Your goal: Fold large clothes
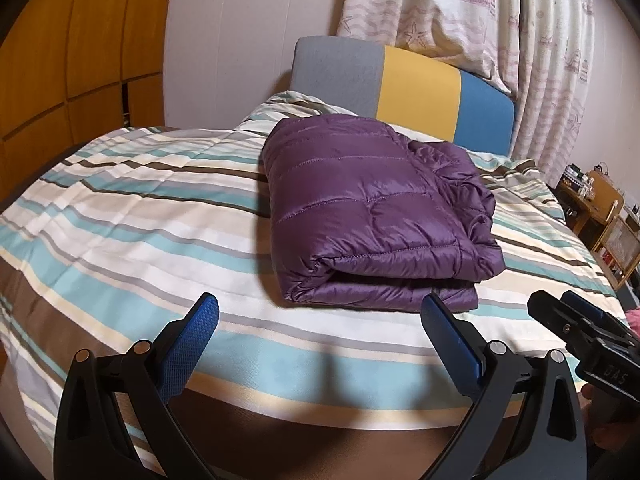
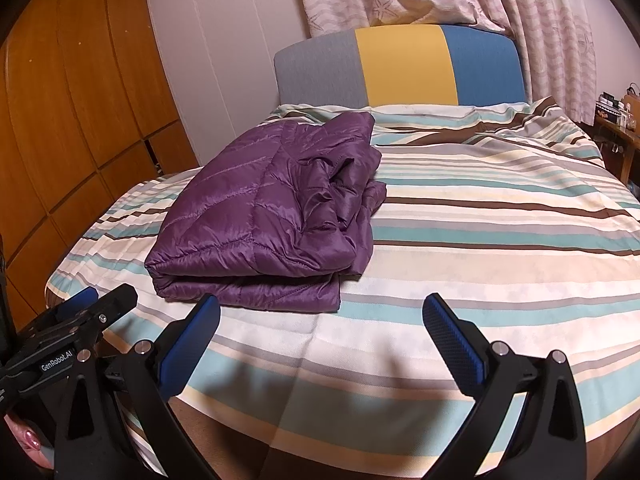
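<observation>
Left wrist view had the left gripper [image 1: 320,316] lowest in the frame, its blue-padded fingers [image 1: 188,348] spread wide with nothing between them, poised over the near edge of the striped bedcover [image 1: 132,216]. At the lower right edge the right gripper [image 1: 568,312] poked in beside it, seen side-on. Just beyond the fingertips, centre frame, lay the purple quilted jacket [image 1: 360,200] — folded into a thick bundle, flat on the cover, its rumpled side toward the right. Behind it, upper centre, stood the headboard [image 1: 416,88] in grey, yellow and blue panels, with a printed curtain [image 1: 480,12] above and wooden wardrobe doors [image 1: 60,60] at upper left.

In the right wrist view the right gripper [image 2: 320,316] was likewise splayed wide and empty; the jacket [image 2: 256,216] sat left of centre, past the left fingertip, and the left gripper [image 2: 100,304] showed at lower left — a fingernail visible beneath it.
</observation>
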The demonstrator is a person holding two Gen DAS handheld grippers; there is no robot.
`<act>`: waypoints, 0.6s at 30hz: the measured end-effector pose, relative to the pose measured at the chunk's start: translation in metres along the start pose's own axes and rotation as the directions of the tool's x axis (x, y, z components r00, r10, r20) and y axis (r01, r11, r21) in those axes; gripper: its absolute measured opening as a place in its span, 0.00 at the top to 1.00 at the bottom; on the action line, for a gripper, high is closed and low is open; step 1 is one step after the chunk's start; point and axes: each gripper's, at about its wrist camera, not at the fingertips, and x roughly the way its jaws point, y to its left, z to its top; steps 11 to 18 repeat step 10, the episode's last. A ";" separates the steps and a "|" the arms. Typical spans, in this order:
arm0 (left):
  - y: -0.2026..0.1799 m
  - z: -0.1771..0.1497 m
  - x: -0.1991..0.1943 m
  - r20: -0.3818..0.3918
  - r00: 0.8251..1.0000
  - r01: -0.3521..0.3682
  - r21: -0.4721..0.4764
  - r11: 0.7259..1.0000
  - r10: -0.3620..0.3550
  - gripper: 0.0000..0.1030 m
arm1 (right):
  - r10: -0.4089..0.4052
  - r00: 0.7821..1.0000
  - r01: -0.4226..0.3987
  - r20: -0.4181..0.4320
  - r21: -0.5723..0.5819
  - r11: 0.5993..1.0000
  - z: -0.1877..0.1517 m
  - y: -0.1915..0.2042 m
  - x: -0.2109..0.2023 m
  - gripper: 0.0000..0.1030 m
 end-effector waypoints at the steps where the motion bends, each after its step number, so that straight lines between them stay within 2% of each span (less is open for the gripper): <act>1: 0.000 0.000 0.000 -0.001 1.000 0.000 0.002 1.000 0.000 0.03 | 0.001 1.000 -0.001 -0.003 0.002 1.000 0.000 0.000 0.001 0.02; 10: -0.001 -0.001 0.013 -0.030 1.000 -0.008 0.027 1.000 0.009 0.03 | -0.004 0.999 0.005 -0.042 0.027 1.000 -0.003 -0.008 0.014 0.02; 18: -0.001 -0.001 0.013 -0.030 1.000 -0.008 0.027 1.000 0.009 0.03 | -0.004 0.999 0.005 -0.042 0.027 1.000 -0.003 -0.008 0.014 0.02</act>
